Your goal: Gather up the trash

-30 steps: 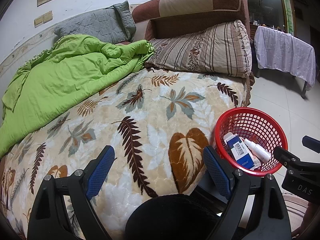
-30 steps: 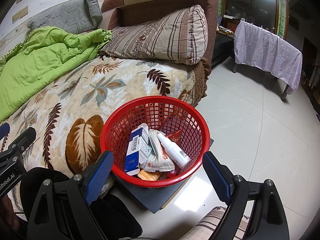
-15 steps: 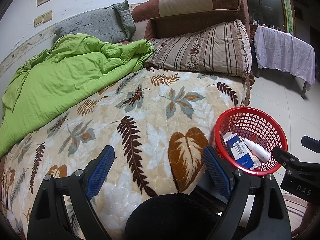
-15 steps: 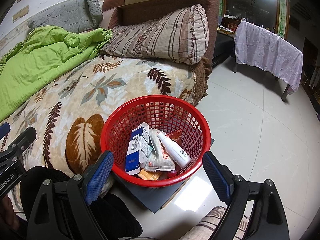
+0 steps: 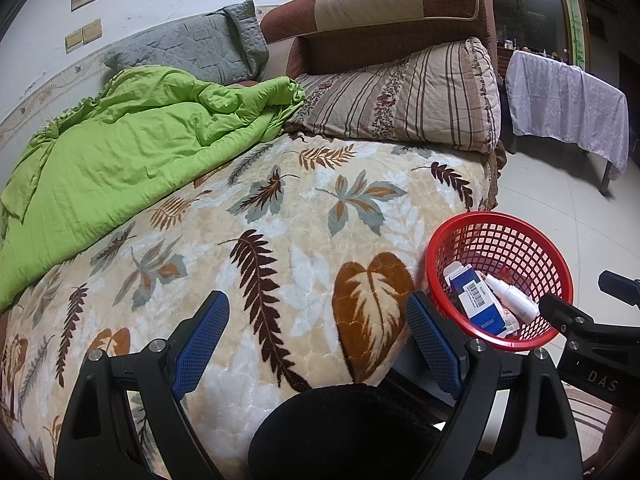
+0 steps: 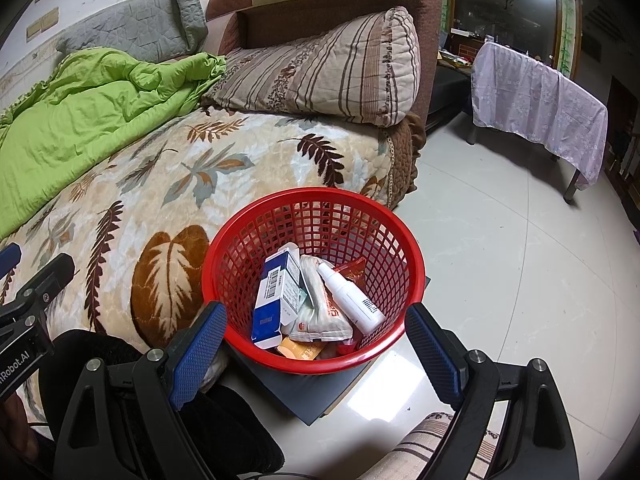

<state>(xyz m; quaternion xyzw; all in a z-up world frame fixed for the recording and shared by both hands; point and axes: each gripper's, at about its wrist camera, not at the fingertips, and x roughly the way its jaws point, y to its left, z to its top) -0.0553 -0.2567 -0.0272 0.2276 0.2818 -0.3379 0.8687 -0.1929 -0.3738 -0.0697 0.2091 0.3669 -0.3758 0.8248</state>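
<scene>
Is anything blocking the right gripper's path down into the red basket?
Nothing visible does. The right gripper is open and empty above the red basket, whose mouth is uncovered; only collected trash lies inside.

The basket (image 6: 312, 216) is glossy red plastic mesh. The bed blanket (image 5: 280, 248) looks plush and fuzzy – the green quilt (image 5: 132, 160) is thin, wrinkled cloth. The floor (image 6: 500, 272) is smooth, shiny tile.
</scene>
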